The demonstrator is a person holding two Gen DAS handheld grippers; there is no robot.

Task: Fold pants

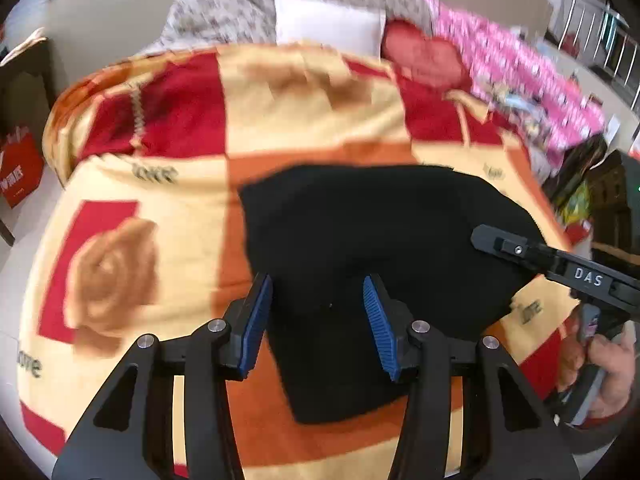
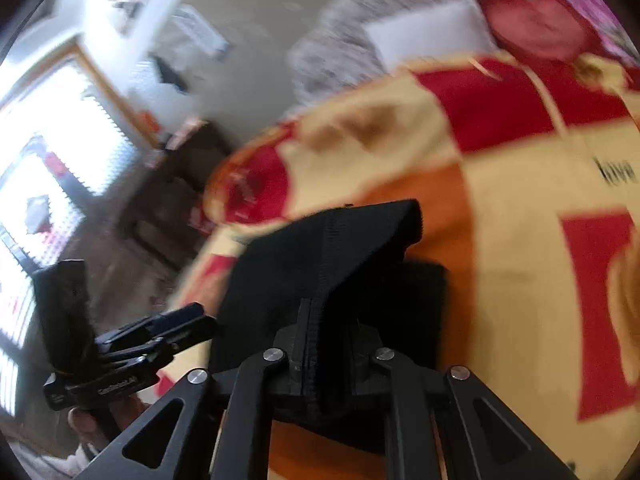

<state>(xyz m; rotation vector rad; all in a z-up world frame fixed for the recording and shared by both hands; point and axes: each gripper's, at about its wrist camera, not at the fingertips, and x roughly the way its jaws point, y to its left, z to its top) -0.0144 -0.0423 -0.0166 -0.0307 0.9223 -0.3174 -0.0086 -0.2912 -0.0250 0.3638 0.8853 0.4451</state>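
Note:
The black pants (image 1: 360, 248) lie folded in a compact block on a red, cream and orange blanket (image 1: 168, 208). My left gripper (image 1: 318, 320) is open and empty, with its blue pads on either side of the pants' near part. My right gripper (image 2: 326, 344) is shut on a raised fold of the black pants (image 2: 332, 264) and lifts that edge above the rest of the garment. The right gripper's body also shows in the left wrist view (image 1: 560, 268), at the pants' right edge. The left gripper shows in the right wrist view (image 2: 160, 332), at the lower left.
The blanket covers a bed with a white pillow (image 1: 328, 20), a red heart cushion (image 1: 424, 56) and pink bedding (image 1: 516, 80) at the far end. Dark furniture (image 1: 612, 208) stands to the right. A red box (image 1: 20, 168) sits at the left.

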